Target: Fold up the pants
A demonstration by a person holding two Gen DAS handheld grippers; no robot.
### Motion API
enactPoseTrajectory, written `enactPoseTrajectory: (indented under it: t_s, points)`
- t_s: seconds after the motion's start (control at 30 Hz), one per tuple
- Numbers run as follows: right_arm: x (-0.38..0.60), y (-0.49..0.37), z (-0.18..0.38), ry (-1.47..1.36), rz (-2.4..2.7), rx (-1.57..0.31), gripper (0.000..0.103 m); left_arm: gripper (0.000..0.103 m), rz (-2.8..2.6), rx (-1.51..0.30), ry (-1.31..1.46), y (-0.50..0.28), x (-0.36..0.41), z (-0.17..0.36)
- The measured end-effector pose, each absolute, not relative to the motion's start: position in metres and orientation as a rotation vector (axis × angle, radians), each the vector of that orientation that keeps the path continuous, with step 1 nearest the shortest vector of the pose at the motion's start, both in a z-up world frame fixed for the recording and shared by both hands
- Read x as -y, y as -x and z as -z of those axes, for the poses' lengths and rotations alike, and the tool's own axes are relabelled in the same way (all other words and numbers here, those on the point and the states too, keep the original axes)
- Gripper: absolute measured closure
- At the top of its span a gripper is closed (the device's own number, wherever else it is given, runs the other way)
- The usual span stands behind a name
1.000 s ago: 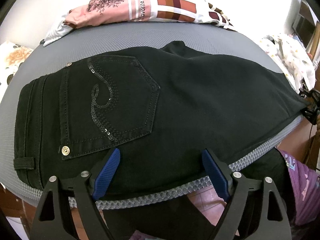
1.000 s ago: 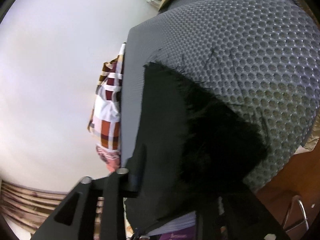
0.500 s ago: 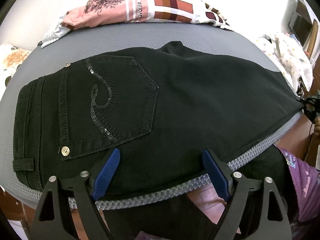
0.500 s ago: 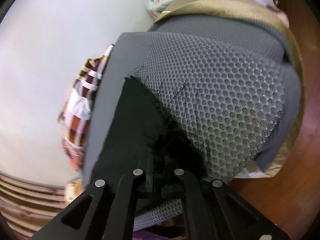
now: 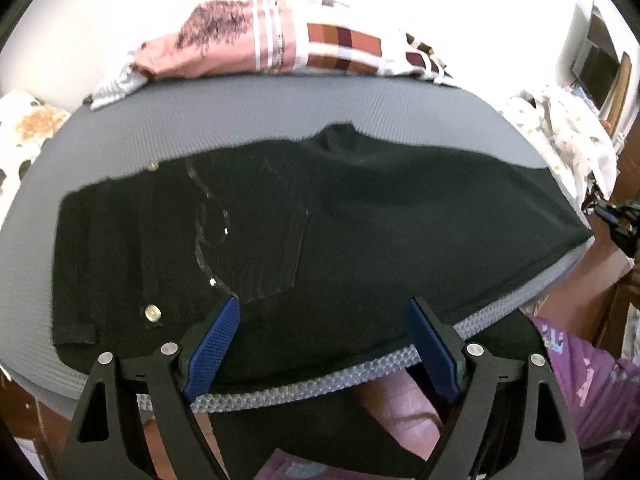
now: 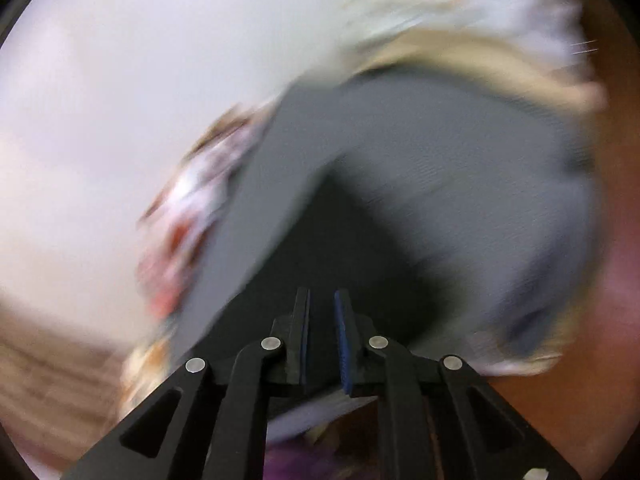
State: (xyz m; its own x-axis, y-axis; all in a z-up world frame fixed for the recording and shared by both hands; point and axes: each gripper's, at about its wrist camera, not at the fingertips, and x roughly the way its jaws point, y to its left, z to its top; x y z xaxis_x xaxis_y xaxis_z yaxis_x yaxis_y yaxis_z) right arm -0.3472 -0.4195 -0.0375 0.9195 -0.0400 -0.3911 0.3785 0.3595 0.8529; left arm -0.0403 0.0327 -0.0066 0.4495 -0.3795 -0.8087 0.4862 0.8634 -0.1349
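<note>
1. Left wrist view: the black pants (image 5: 320, 232) lie flat across the middle of the frame on the gray pad (image 5: 280, 108). Your left gripper (image 5: 324, 344) is spread wide at the bottom edge, over the near side of the pants, and it holds nothing.

2. Right wrist view: this one is very blurry. Your right gripper (image 6: 322, 332) is low in the middle, with its fingers almost pressed together. A dark point of pants (image 6: 340, 248) runs up from it. I cannot tell if cloth is pinched in there.

3. What could go wrong: if the right grip is thin, a fast pull may let the leg end slip out. Then the fold would land crooked.

4. Part of the pants hangs off the near edge of the pad, at the bottom of the left view. A hard tug could drag the whole thing off.

5. Around you: a pink and plaid cloth (image 5: 280, 48) sits along the top of the left view, on the far edge of the pad. A spotted white cloth (image 5: 568, 136) is at the upper right. Neither touches the pants, so nothing blocks the fold.
</note>
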Motion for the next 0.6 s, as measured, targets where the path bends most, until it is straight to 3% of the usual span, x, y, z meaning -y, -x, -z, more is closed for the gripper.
enactPoseTrajectory:
  t_s: [0.1, 0.23, 0.5, 0.6]
  points:
    - [0.357, 0.285, 0.031, -1.182, -0.077, -0.383, 0.086, 0.018, 0.518, -0.968, -0.100, 0.038, -0.033, 0.003]
    - [0.293, 0.214, 0.066, -1.337, -0.305, -0.531, 0.086, 0.018, 0.528, -0.972, -0.060, 0.039, -0.036, -0.002]
    - [0.278, 0.190, 0.103, -1.456, -0.225, -0.617, 0.085, 0.018, 0.537, -0.960, -0.072, 0.040, -0.034, -0.002]
    - [0.282, 0.185, 0.104, -1.452, -0.155, -0.625, 0.076, 0.018, 0.537, -0.959, -0.080, 0.041, -0.032, -0.002]
